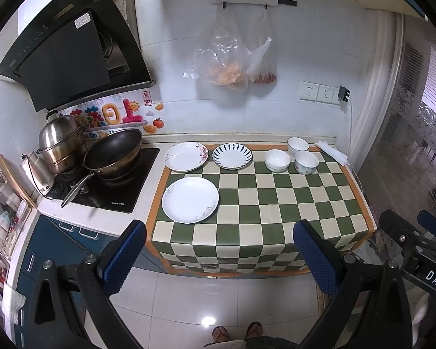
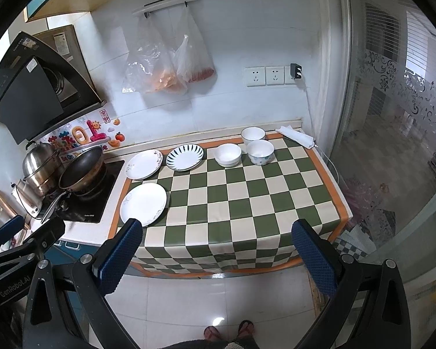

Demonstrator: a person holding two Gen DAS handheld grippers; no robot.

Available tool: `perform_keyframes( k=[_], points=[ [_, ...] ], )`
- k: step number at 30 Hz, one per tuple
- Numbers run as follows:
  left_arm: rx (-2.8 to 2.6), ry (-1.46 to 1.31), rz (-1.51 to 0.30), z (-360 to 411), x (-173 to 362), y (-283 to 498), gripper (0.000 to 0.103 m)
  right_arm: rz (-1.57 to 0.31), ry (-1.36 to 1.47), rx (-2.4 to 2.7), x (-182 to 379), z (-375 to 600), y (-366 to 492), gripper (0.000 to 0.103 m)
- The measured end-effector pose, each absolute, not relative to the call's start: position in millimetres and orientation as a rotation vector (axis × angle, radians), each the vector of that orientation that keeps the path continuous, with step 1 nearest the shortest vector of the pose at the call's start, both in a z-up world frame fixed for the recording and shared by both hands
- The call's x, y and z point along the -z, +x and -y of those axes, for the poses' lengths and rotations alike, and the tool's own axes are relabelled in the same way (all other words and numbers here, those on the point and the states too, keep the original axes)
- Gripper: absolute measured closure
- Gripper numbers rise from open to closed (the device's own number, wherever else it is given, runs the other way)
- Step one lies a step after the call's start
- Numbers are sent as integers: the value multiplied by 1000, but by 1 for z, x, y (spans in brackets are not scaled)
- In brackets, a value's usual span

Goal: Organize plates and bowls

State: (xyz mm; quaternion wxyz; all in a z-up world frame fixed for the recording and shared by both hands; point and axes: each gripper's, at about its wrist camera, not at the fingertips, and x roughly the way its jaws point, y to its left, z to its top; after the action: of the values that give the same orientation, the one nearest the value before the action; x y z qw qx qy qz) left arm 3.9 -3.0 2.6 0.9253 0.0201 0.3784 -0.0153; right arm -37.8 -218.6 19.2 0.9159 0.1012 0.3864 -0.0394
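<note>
Three plates lie on the green checked cloth: a white plate at the front left, a floral plate behind it, and a blue-striped plate beside that. Three bowls stand at the back right: a white bowl, a taller white bowl and a patterned bowl. The same plates and bowls show in the right wrist view. My left gripper is open and empty, held back from the counter's front edge. My right gripper is open and empty too.
A stove with a wok and a steel pot stands left of the cloth. A folded white cloth lies at the back right corner. Plastic bags hang on the wall. A glass door is on the right.
</note>
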Motion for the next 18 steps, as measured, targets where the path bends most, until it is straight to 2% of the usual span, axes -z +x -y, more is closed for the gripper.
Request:
perform_keyframes(
  k=[18],
  points=[
    [29, 43, -768, -8, -6, 3, 0, -798, 215, 74, -19, 218, -36, 0]
  ],
)
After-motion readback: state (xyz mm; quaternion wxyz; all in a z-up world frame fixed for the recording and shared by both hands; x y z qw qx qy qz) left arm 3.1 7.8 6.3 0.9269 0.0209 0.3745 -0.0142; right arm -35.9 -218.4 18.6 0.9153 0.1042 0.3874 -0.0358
